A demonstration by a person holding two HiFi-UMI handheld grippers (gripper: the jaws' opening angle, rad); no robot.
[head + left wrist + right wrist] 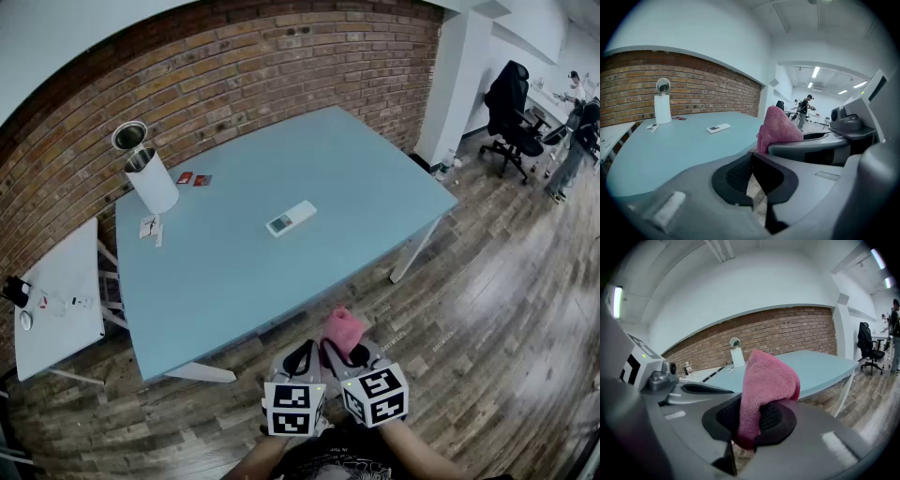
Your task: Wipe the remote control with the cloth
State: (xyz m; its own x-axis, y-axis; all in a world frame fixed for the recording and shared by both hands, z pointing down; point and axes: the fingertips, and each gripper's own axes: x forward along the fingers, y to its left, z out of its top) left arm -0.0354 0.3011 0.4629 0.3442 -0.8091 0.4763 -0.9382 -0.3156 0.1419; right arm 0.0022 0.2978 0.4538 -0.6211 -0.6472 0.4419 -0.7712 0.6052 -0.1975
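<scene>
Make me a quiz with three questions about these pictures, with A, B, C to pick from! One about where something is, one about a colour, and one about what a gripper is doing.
1. Where does the remote control lie? A on the floor; B on the blue table; C in a gripper.
2. What colour is the cloth? A pink; B green; C yellow.
3. How is the left gripper? A shut and empty; B shut on the cloth; C wide open.

Answers: 1 B, it lies flat on the table, away from both grippers. 2 A, it is plainly pink in every view. 3 A, its jaws meet with nothing between them; the right gripper pinches the cloth.
</scene>
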